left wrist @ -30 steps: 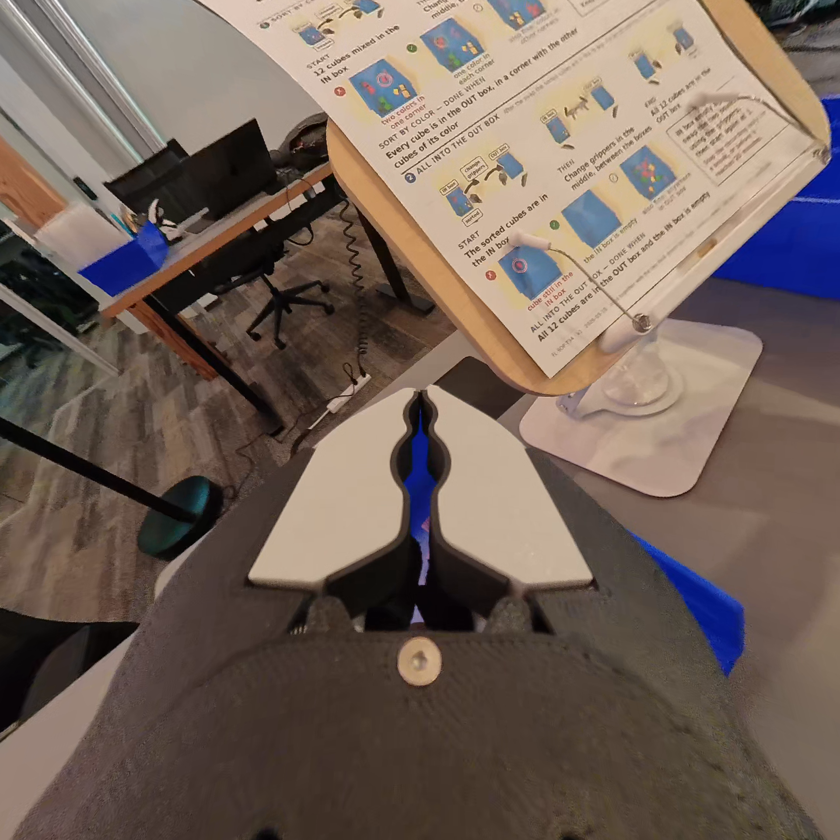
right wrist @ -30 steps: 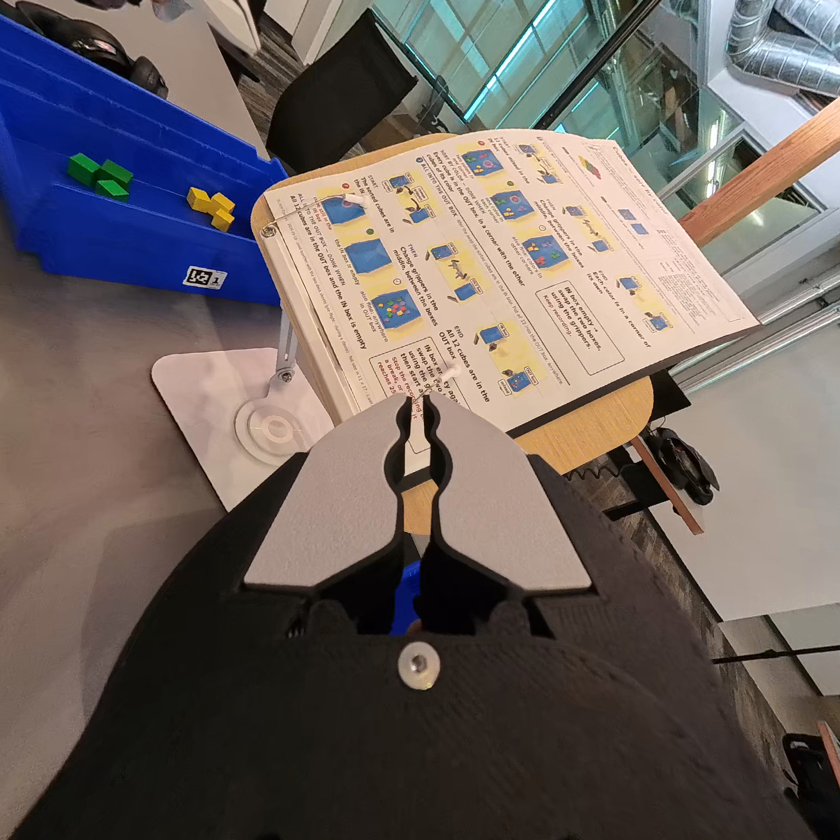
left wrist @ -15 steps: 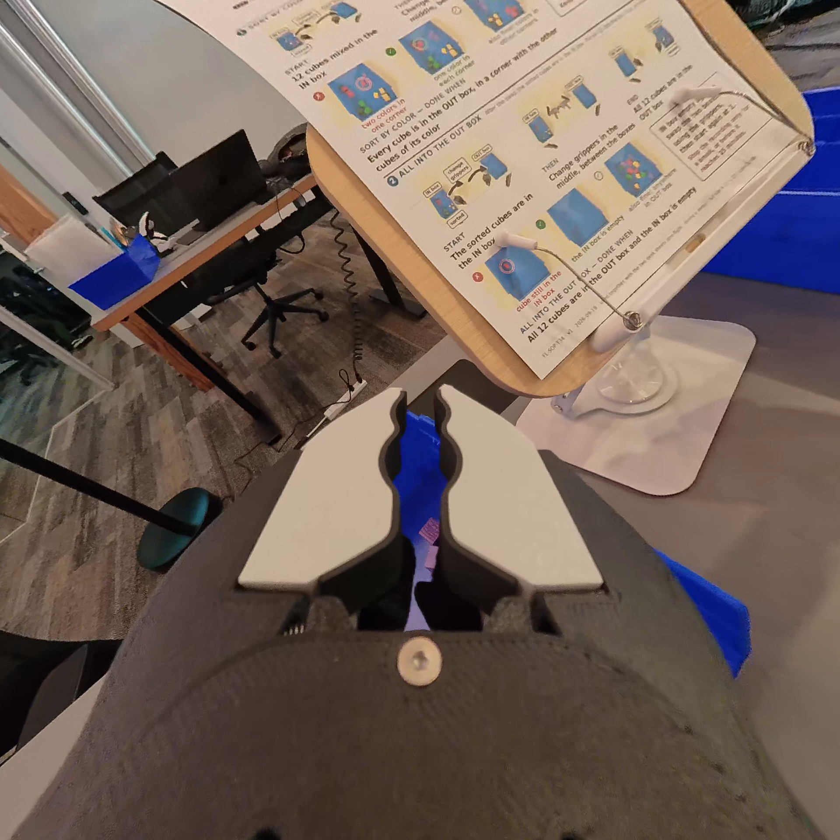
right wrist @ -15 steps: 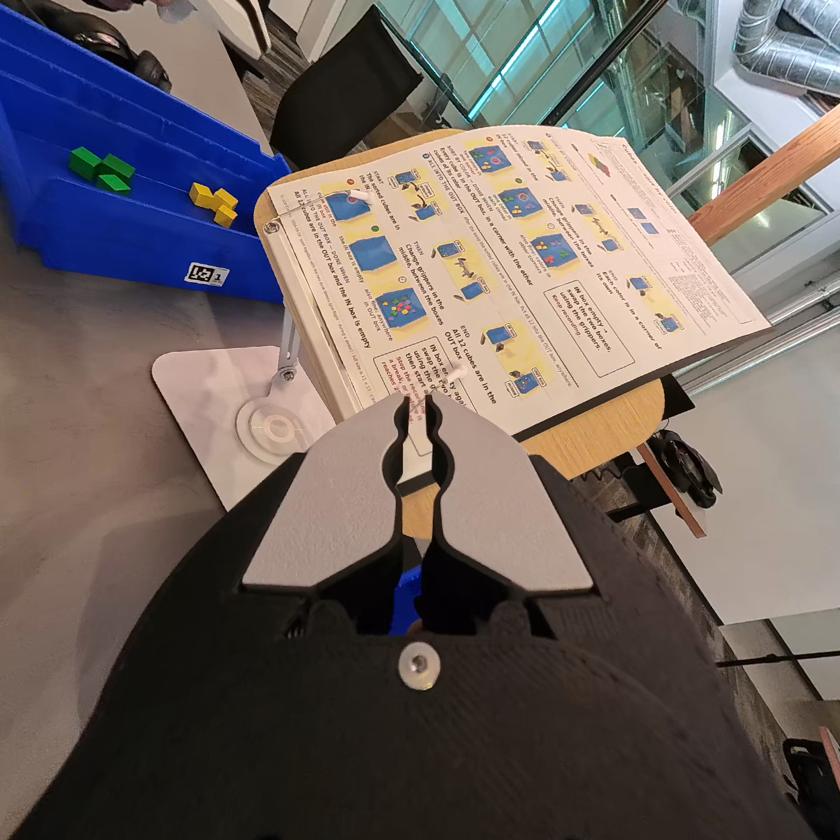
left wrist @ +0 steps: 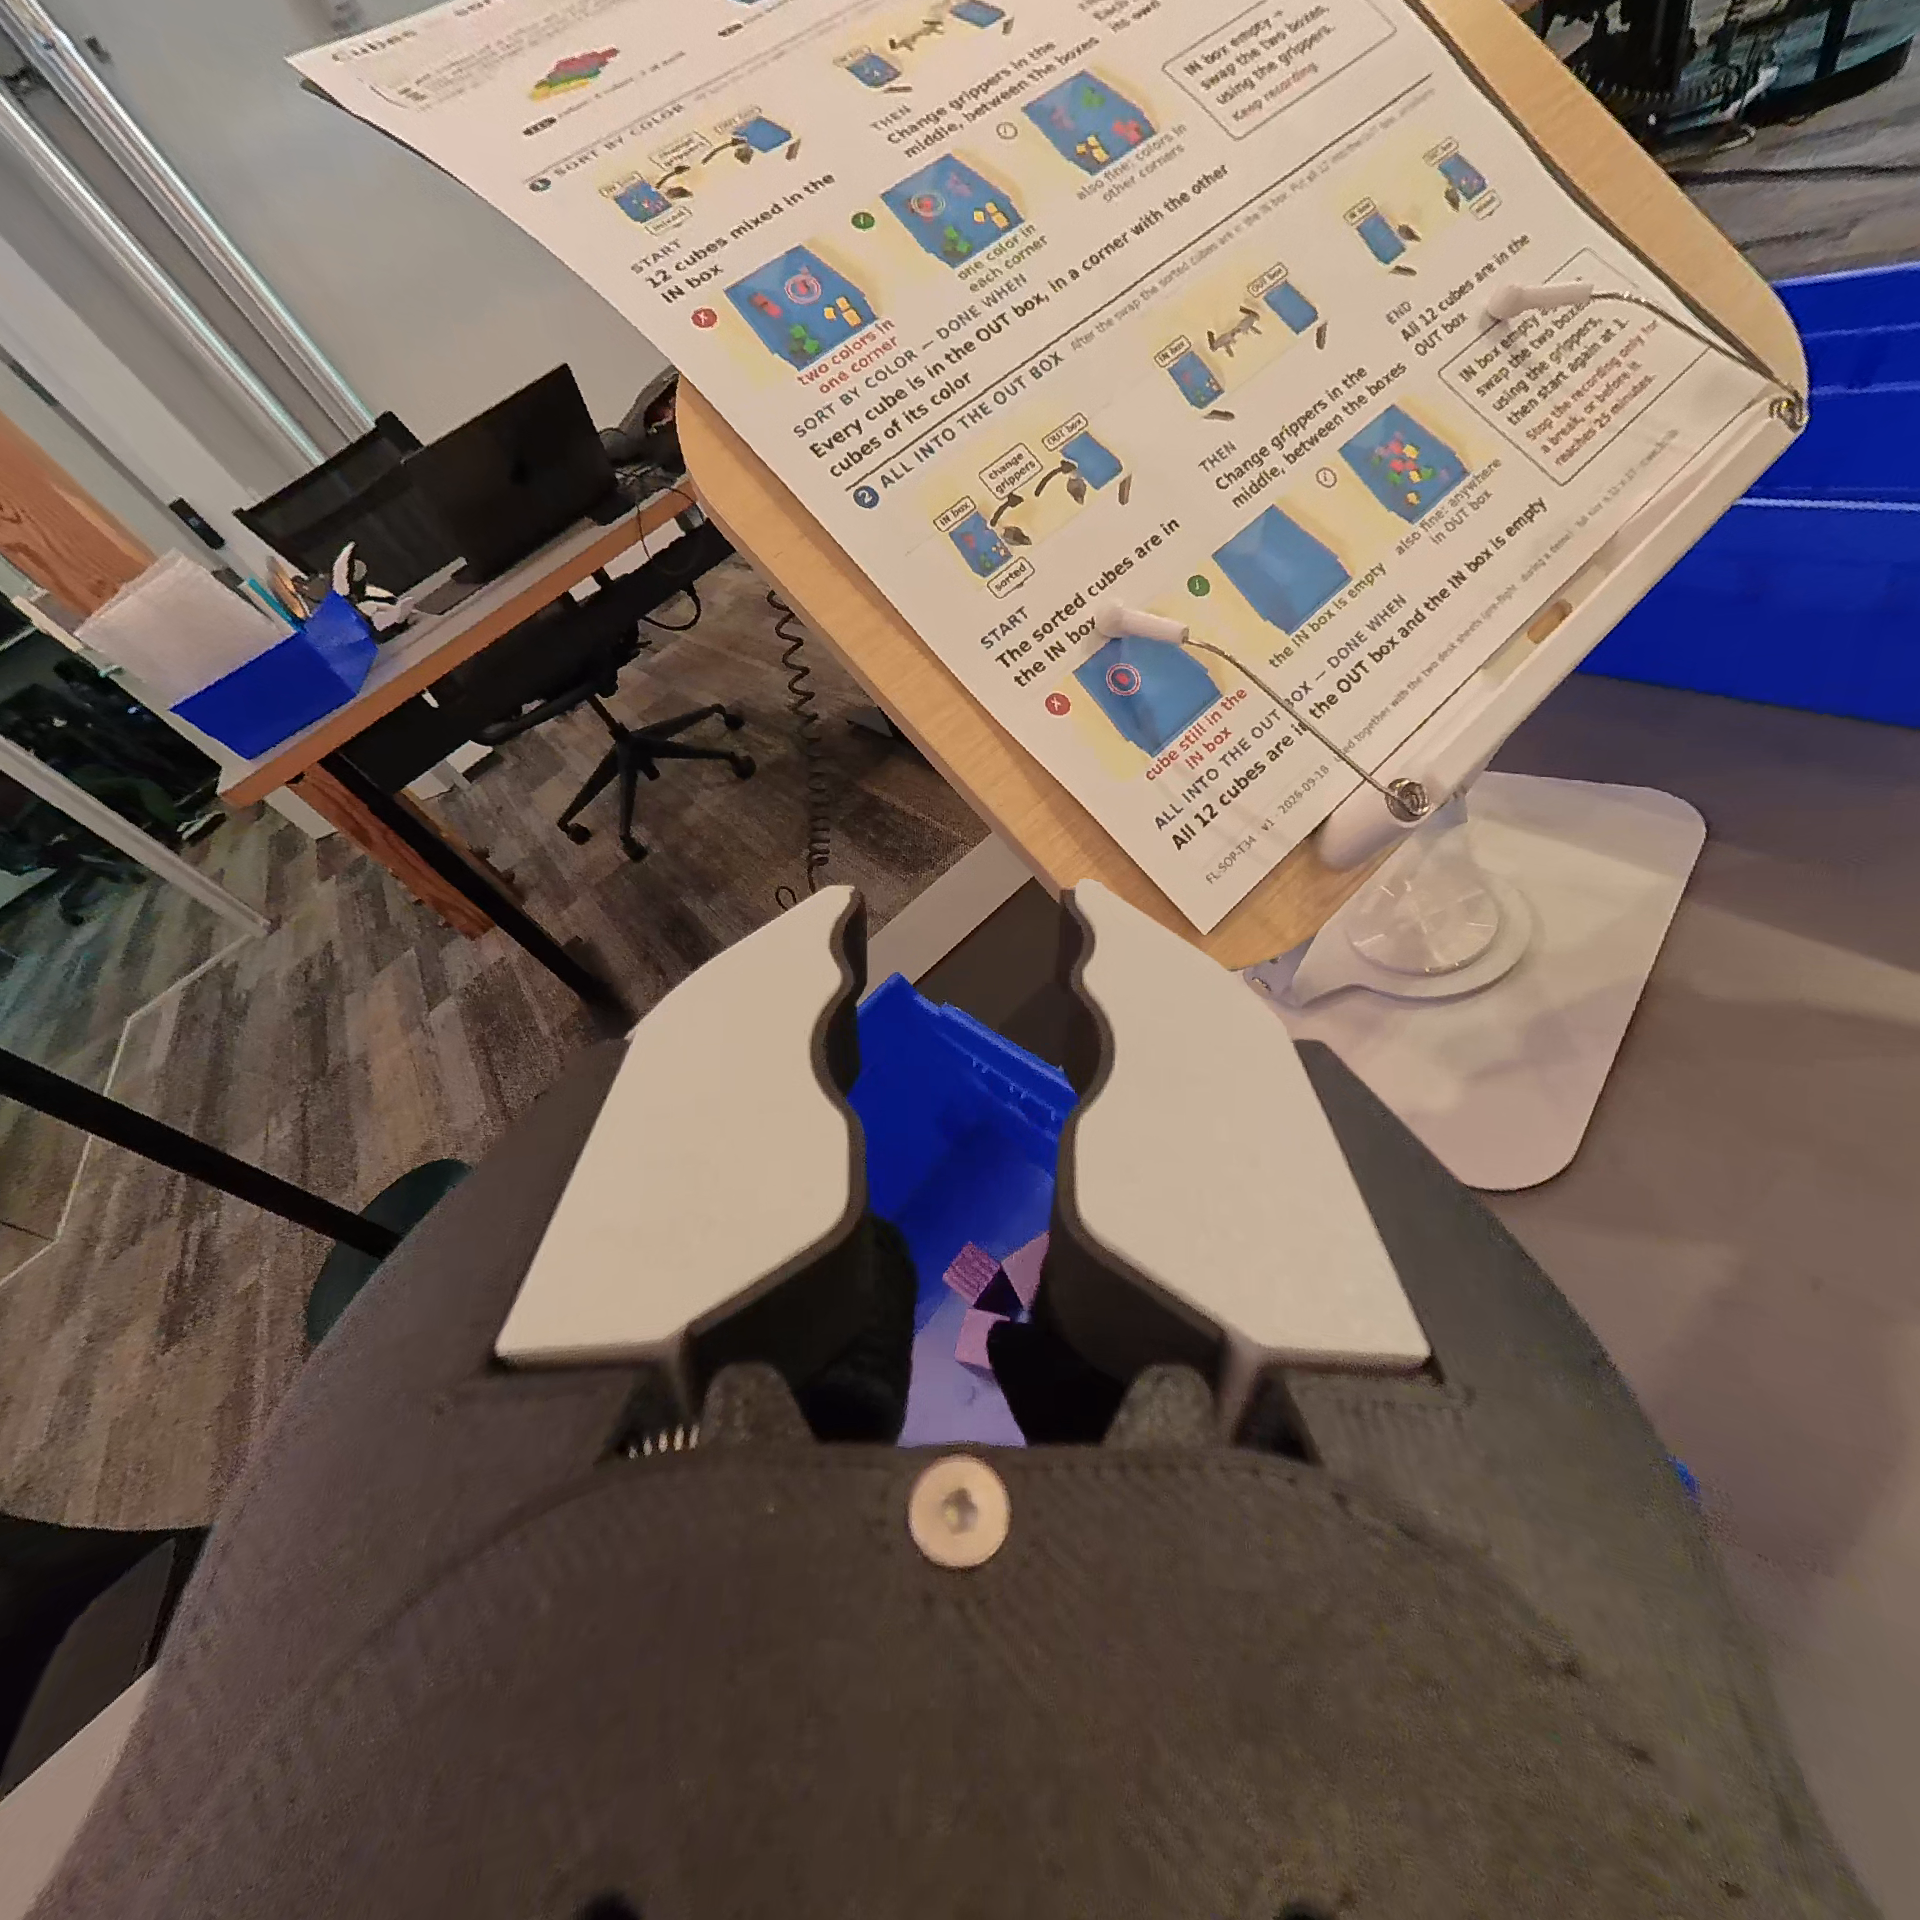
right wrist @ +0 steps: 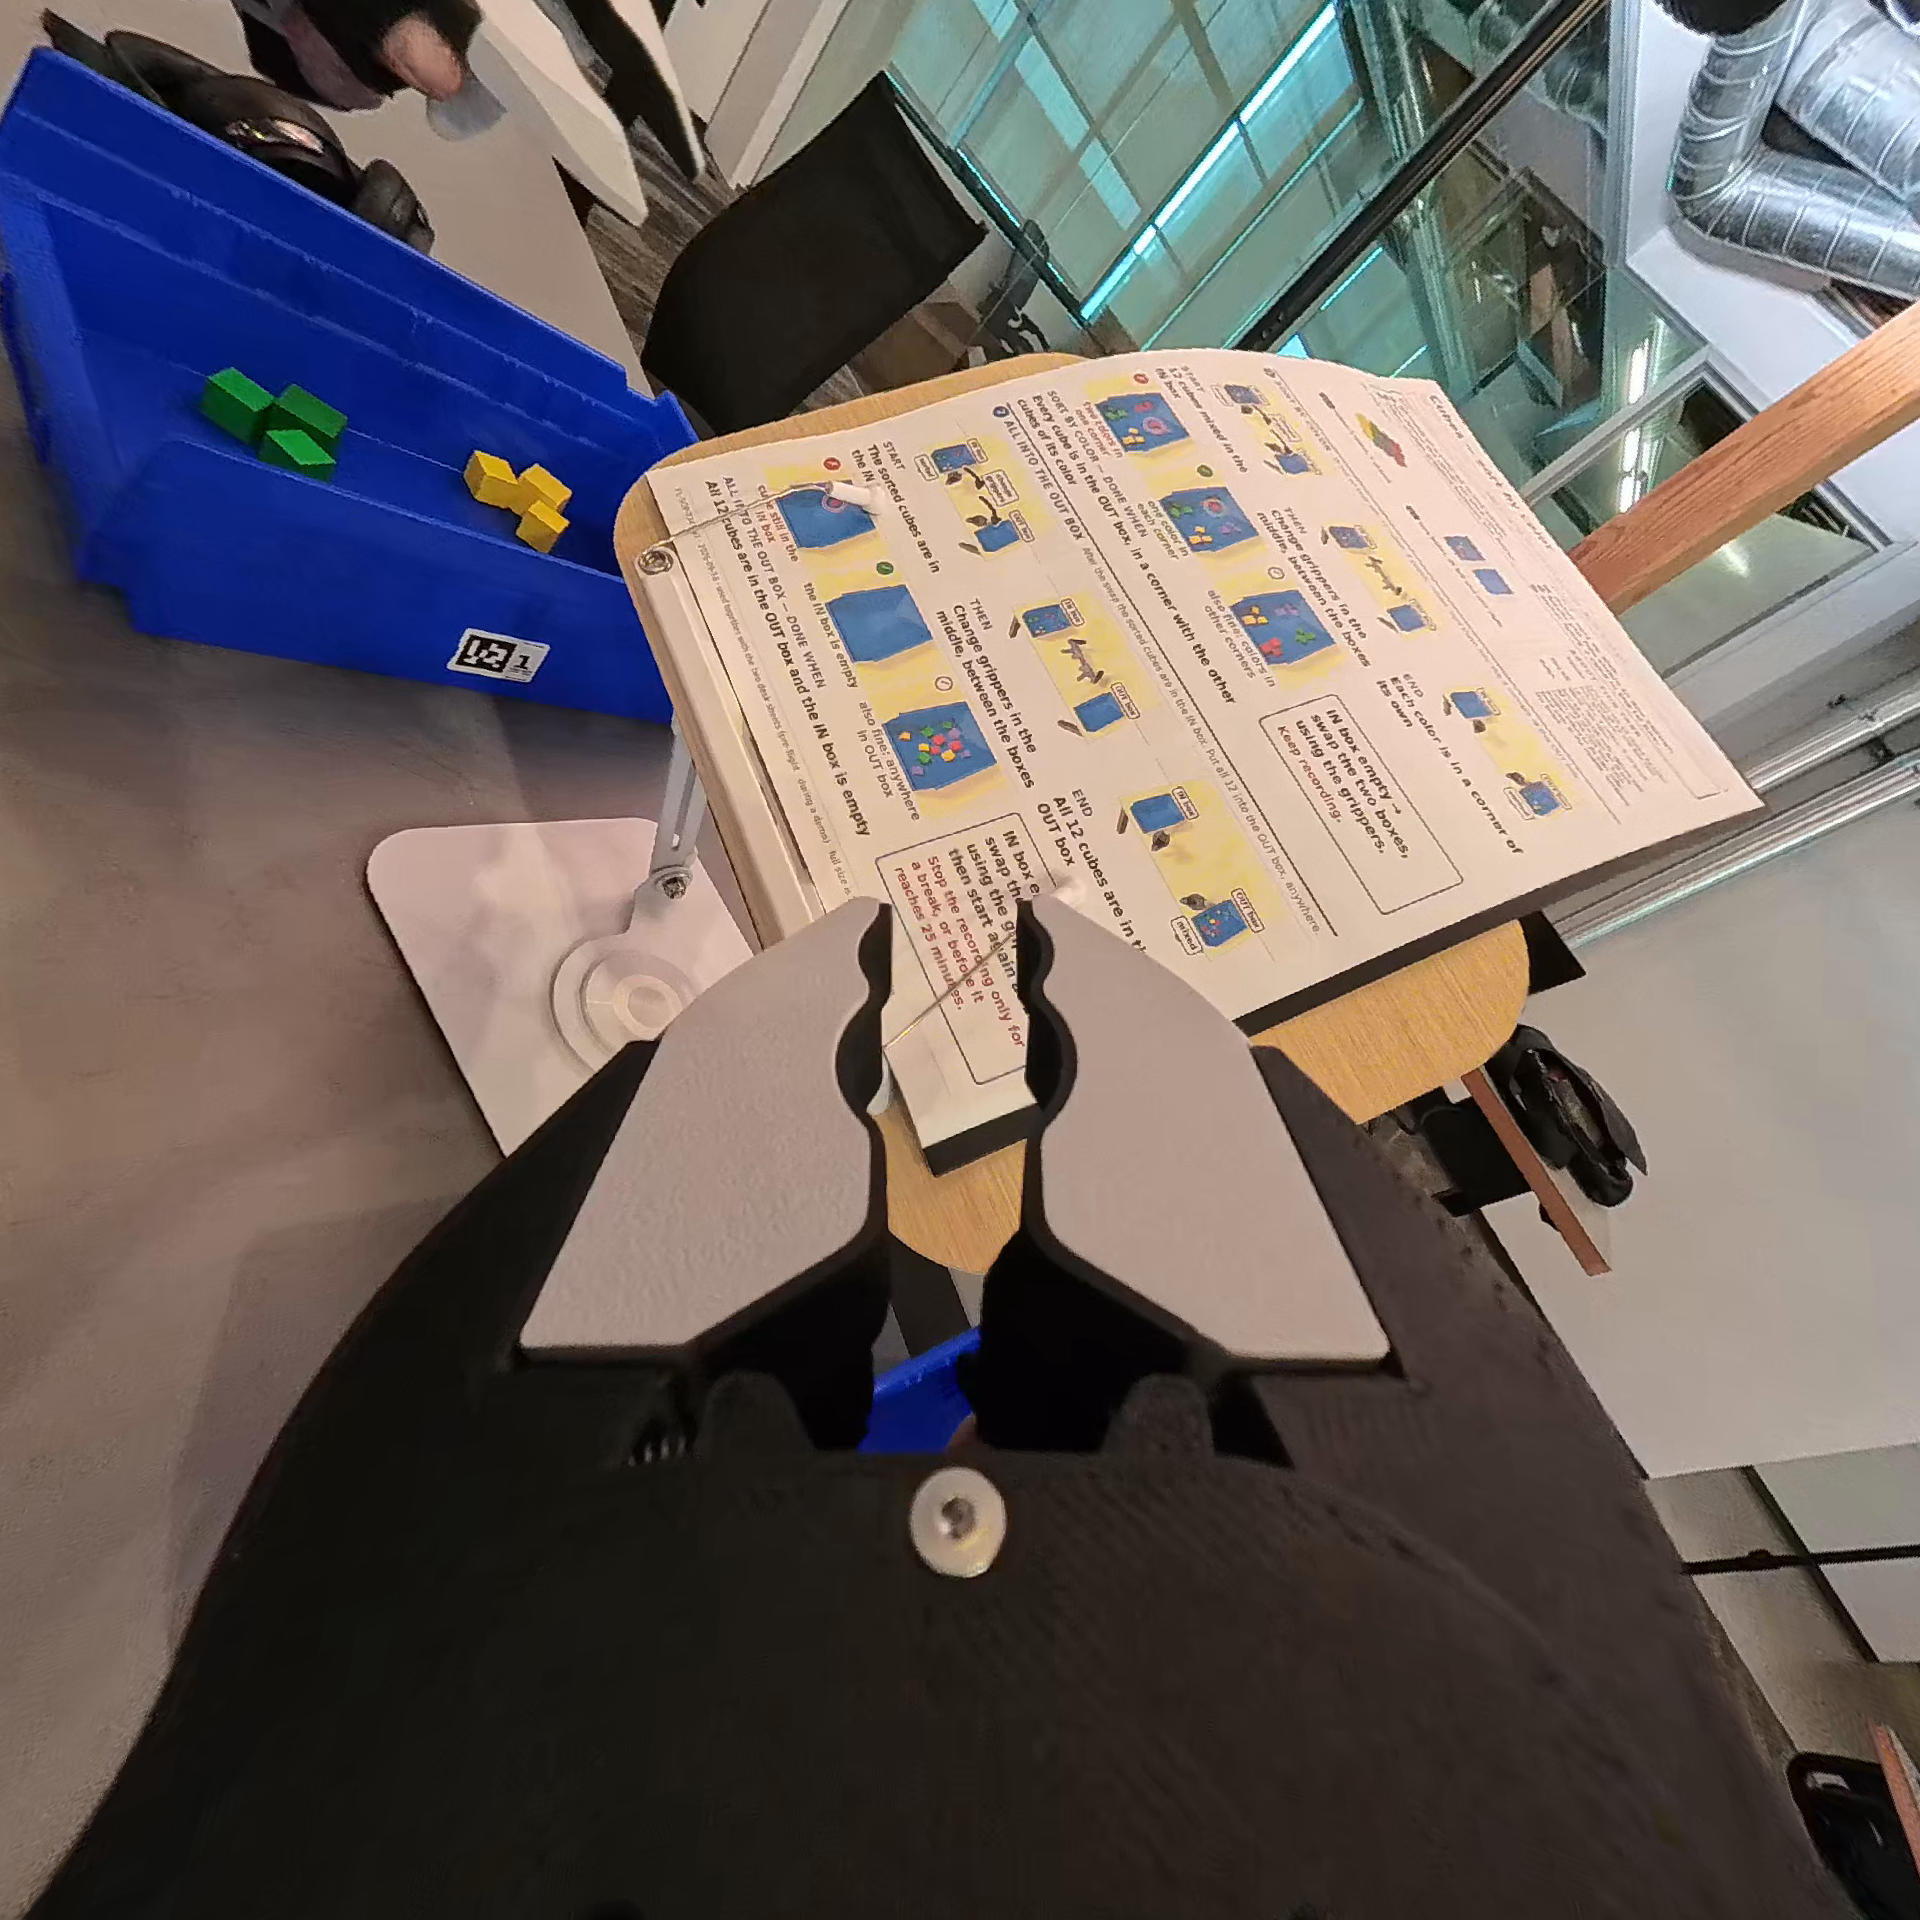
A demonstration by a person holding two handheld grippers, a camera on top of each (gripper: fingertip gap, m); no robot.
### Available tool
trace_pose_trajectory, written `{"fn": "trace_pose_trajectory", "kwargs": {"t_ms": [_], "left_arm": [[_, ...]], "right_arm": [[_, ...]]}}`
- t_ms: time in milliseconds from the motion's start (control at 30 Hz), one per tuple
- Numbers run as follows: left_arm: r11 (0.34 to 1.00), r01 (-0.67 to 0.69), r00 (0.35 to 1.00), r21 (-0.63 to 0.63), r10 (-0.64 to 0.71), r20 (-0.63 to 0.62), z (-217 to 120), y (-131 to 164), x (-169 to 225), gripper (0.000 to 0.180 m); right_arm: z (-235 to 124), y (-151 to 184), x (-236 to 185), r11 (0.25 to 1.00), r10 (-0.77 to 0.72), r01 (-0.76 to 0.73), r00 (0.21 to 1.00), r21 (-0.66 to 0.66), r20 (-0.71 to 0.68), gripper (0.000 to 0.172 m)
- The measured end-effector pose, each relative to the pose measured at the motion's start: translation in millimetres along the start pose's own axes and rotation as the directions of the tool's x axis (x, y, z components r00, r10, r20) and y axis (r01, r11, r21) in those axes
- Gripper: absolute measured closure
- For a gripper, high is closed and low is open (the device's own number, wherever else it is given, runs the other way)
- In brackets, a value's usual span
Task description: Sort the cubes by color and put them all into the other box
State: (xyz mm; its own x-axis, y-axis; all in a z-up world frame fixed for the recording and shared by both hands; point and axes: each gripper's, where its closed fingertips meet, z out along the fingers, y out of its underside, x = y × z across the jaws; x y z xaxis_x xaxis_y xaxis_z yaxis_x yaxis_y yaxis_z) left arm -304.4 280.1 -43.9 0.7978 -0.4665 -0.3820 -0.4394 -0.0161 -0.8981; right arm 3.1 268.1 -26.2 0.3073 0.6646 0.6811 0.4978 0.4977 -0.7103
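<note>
From the left wrist, the left gripper (left wrist: 961,914) hangs with jaws wide and empty over a blue box (left wrist: 961,1081) holding purple cubes (left wrist: 971,1270); I'd tilt it down squarely over one cube. From the right wrist, the right gripper (right wrist: 951,920) stands narrowly parted, gripping nothing, before the instruction sheet (right wrist: 1195,644), while green cubes (right wrist: 272,421) and yellow cubes (right wrist: 520,497) sit apart in the far blue bin (right wrist: 312,592).

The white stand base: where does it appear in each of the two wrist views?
Left wrist view: stand base at right of centre, beyond the hand-held gripper.
Right wrist view: stand base at left of centre, on the grey table.
Shared landmark: the instruction sheet on its wooden board.
</note>
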Motion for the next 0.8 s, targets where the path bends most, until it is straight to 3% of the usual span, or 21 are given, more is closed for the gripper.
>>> {"fn": "trace_pose_trajectory", "kwargs": {"t_ms": [267,367,600,800], "left_arm": [[0.999,-0.036,0.999,0.032,0.036,-0.01,1,-7,6,0.18],[0.999,-0.042,0.999,0.025,0.042,0.004,1,-6,5,0.18],[0.999,0.01,0.999,0.043,-0.012,0.036,-10,-9,-7,0.15],[0.999,-0.018,0.999,0.038,0.017,0.038,-14,-10,-8,0.164]], "right_arm": [[-1,-3,1,0.999,-0.035,0.035,0.999,-0.015,-0.021,0.151],[-2,-2,1,0.999,-0.038,0.037,0.999,-0.025,-0.023,0.16],[-4,-6,0,0.999,-0.052,0.051,0.998,-0.018,-0.021,0.168],[-1,-10,-5,0.998,-0.062,0.062,0.998,-0.014,-0.005,0.159]]}}
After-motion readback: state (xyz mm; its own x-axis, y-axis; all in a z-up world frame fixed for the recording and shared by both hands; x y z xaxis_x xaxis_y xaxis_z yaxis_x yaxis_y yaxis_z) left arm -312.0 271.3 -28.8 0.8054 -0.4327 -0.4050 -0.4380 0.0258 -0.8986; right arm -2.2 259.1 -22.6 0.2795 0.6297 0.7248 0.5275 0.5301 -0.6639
